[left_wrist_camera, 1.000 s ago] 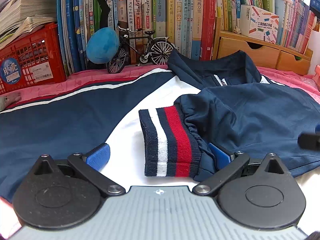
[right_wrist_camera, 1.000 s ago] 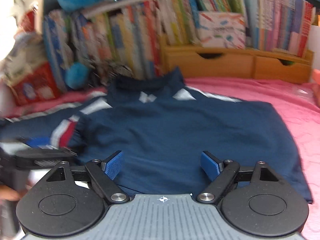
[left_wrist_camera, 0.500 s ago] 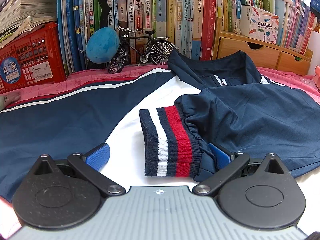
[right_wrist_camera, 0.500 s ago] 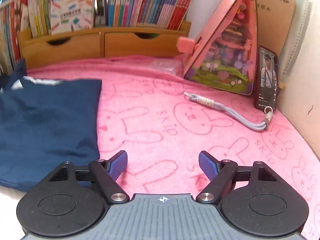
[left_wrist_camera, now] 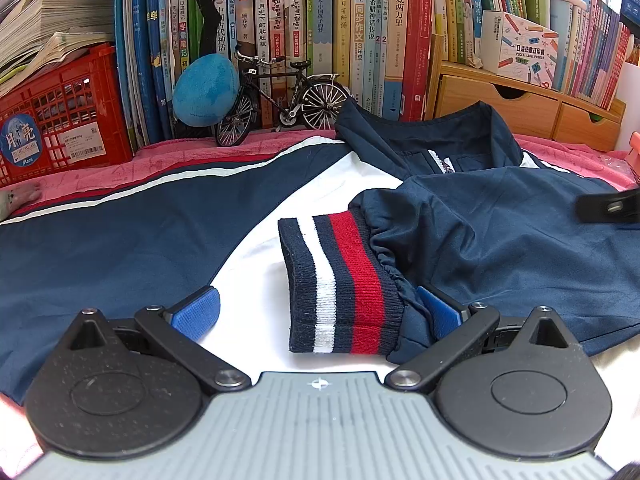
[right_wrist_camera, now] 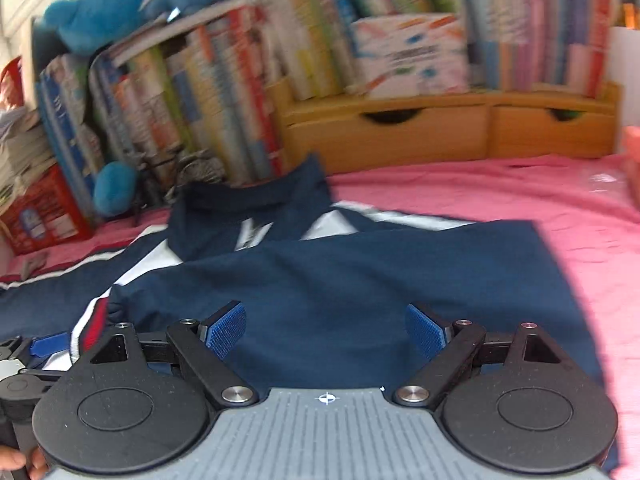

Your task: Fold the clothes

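While spread wide and empty, left gripper (left_wrist_camera: 316, 312) sits nearest striped knit cuff (left_wrist_camera: 340, 280) of dark blue jacket (left_wrist_camera: 500, 232), sleeve running rightward.

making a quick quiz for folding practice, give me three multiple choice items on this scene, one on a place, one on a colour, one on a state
1. Where does the striped cuff lie?
A. on the jacket's white panel
B. in the red crate
C. on the wooden drawers

2. What colour is the cloth under the jacket?
A. green
B. pink
C. grey

3. How does the right gripper stand?
A. shut on the collar
B. shut on the cuff
C. open, nothing between its pads

Answers:
1 A, the cuff rests on white fabric between the left gripper's fingers.
2 B, pink shows right of the jacket.
3 C, its pads stand apart above navy fabric.
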Demonstrator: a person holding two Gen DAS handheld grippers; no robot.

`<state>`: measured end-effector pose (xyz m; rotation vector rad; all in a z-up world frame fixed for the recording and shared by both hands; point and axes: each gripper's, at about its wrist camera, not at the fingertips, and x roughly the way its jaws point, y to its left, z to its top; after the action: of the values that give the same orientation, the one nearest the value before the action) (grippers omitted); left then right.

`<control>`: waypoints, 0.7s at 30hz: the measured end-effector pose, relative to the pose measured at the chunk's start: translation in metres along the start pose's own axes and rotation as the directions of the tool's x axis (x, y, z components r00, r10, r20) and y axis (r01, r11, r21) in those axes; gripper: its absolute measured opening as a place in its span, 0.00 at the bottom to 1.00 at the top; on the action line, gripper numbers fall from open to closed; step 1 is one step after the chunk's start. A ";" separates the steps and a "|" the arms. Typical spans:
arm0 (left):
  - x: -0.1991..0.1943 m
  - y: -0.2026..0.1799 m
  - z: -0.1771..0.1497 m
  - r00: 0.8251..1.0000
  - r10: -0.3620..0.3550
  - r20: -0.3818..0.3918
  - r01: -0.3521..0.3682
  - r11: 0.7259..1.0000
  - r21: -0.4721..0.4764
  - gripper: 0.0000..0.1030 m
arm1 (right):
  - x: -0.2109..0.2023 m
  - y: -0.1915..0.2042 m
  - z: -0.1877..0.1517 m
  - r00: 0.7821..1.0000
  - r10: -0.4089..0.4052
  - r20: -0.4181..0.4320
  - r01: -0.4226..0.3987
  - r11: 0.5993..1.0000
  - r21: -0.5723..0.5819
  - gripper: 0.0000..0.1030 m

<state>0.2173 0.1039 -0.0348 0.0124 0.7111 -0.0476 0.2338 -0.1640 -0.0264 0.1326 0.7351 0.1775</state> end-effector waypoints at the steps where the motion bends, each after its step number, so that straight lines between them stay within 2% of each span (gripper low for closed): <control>1: 0.000 0.000 0.000 1.000 0.000 0.000 0.000 1.000 0.000 1.00 | 0.007 0.005 -0.002 1.000 -0.002 -0.011 0.002 1.000 -0.009 0.85; 3: 0.000 0.000 0.000 1.000 0.000 0.000 0.000 1.000 -0.003 1.00 | 0.020 0.012 -0.008 0.999 -0.021 -0.027 0.020 0.999 -0.037 0.87; 4: 0.000 -0.001 0.000 1.000 0.001 0.000 -0.001 1.000 -0.004 1.00 | 0.026 0.015 -0.012 0.999 -0.039 -0.029 0.037 0.998 -0.059 0.91; 5: 0.000 -0.001 0.000 1.000 0.002 0.000 -0.002 1.000 -0.005 1.00 | 0.029 0.019 -0.018 0.998 -0.065 -0.004 0.064 0.992 -0.112 0.99; 6: 0.001 -0.001 0.001 1.000 0.003 0.000 -0.003 1.000 -0.006 1.00 | 0.032 0.023 -0.024 0.996 -0.087 0.019 0.089 0.983 -0.159 1.00; 12: -0.002 -0.001 0.000 1.000 0.005 0.009 -0.005 1.000 -0.007 1.00 | 0.029 0.027 -0.016 0.995 -0.097 0.022 0.100 0.981 -0.166 1.00; 15: -0.019 0.016 -0.004 0.999 -0.035 0.029 0.036 0.997 -0.063 1.00 | 0.016 0.036 -0.015 0.990 -0.121 0.067 0.132 0.971 -0.198 0.97; 18: -0.045 0.045 -0.014 0.991 -0.099 0.094 0.112 0.983 -0.147 1.00 | 0.000 0.057 -0.016 0.994 -0.030 0.104 0.054 0.970 -0.236 0.97; 21: -0.069 0.080 -0.022 0.986 -0.074 0.149 0.105 0.971 -0.216 1.00 | -0.004 0.093 -0.017 0.994 0.040 0.101 -0.007 0.950 -0.311 0.89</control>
<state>0.1548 0.1875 -0.0073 -0.2366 0.5734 -0.0547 0.2089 -0.0726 -0.0193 -0.1487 0.5915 0.3045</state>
